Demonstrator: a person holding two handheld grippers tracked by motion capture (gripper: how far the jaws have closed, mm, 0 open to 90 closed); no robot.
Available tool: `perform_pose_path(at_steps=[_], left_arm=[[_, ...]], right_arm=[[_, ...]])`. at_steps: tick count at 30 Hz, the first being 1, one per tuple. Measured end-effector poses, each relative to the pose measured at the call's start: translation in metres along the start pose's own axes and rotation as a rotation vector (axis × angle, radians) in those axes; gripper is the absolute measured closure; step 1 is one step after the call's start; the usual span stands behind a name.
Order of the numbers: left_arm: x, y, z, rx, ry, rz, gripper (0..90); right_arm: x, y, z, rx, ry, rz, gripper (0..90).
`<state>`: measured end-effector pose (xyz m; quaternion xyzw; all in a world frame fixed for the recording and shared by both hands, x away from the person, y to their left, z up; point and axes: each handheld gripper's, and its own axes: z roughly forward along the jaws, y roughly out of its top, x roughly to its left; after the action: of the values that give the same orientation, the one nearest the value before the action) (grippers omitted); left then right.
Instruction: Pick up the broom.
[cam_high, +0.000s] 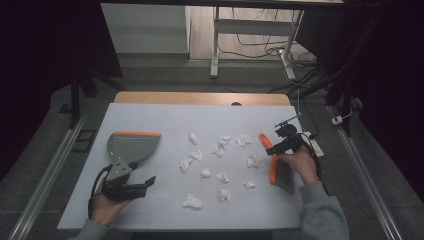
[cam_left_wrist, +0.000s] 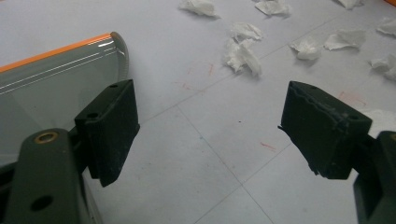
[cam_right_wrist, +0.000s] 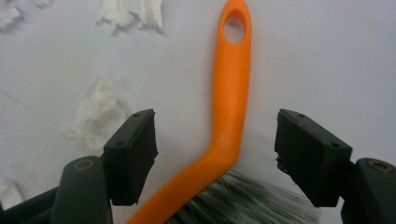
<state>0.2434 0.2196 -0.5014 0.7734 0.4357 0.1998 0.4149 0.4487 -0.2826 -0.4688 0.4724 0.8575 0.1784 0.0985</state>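
Observation:
A brush with an orange handle (cam_high: 272, 162) (cam_right_wrist: 231, 93) and grey bristles (cam_high: 285, 176) (cam_right_wrist: 243, 203) lies on the table's right side. My right gripper (cam_high: 276, 148) (cam_right_wrist: 217, 149) is open, with one jaw on each side of the handle's bend and neither touching it. A grey dustpan with an orange rim (cam_high: 132, 145) (cam_left_wrist: 46, 79) lies at the left. My left gripper (cam_high: 146, 183) (cam_left_wrist: 210, 126) is open just in front of the dustpan with nothing between its jaws. Several crumpled tissue scraps (cam_high: 192, 201) (cam_left_wrist: 243, 53) (cam_right_wrist: 95, 114) are scattered across the middle.
The white table top (cam_high: 150, 117) has a wooden strip (cam_high: 200, 98) along its far edge. Beyond it stand desk legs (cam_high: 215, 45) and loose cables (cam_high: 300, 70) on the floor. Metal rails (cam_high: 45, 185) run along both sides.

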Motion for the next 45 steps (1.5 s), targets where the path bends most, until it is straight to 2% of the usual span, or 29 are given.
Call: perform_pose_path(at_steps=[8, 16, 21, 23, 25, 27, 29, 36, 39, 43, 44, 45], left_arm=[[-0.002, 0.000, 0.005, 0.009, 0.004, -0.007, 19.5], [-0.003, 0.000, 0.007, 0.014, 0.004, -0.005, 19.4], [-0.004, 0.000, 0.007, 0.011, 0.003, -0.005, 19.4], [-0.004, 0.000, 0.007, 0.011, 0.003, -0.003, 19.4], [-0.004, 0.000, 0.007, 0.011, 0.002, -0.002, 19.5], [-0.005, -0.001, 0.007, 0.012, 0.000, -0.001, 19.5], [-0.005, -0.001, 0.007, 0.013, -0.001, 0.002, 19.4], [-0.003, -0.002, 0.004, 0.002, 0.002, -0.005, 19.5], [-0.002, -0.002, 0.003, -0.005, 0.001, -0.007, 19.6], [-0.004, -0.001, 0.005, 0.002, -0.005, 0.005, 19.8], [-0.005, -0.001, 0.005, 0.002, -0.006, 0.008, 19.8], [-0.005, 0.000, 0.006, 0.002, -0.008, 0.011, 19.8]], right_arm=[[-0.005, 0.001, 0.013, 0.059, -0.012, 0.018, 38.0], [-0.009, 0.000, 0.020, 0.110, 0.000, 0.039, 48.1], [-0.007, 0.002, 0.022, 0.116, -0.030, 0.040, 54.1], [-0.003, 0.003, 0.022, 0.120, -0.037, 0.037, 63.0], [0.000, 0.004, 0.022, 0.125, -0.049, 0.039, 65.5], [0.001, 0.004, 0.022, 0.128, -0.052, 0.042, 66.5], [-0.001, 0.004, 0.022, 0.121, -0.049, 0.065, 69.9], [-0.002, 0.003, 0.020, 0.132, -0.037, 0.061, 70.6], [-0.008, 0.000, 0.015, 0.103, -0.012, 0.076, 70.7], [-0.014, -0.004, -0.004, 0.048, 0.034, 0.107, 70.8], [-0.015, -0.005, -0.010, 0.029, 0.043, 0.109, 70.9], [-0.018, -0.007, -0.022, -0.018, 0.071, 0.117, 70.9]])
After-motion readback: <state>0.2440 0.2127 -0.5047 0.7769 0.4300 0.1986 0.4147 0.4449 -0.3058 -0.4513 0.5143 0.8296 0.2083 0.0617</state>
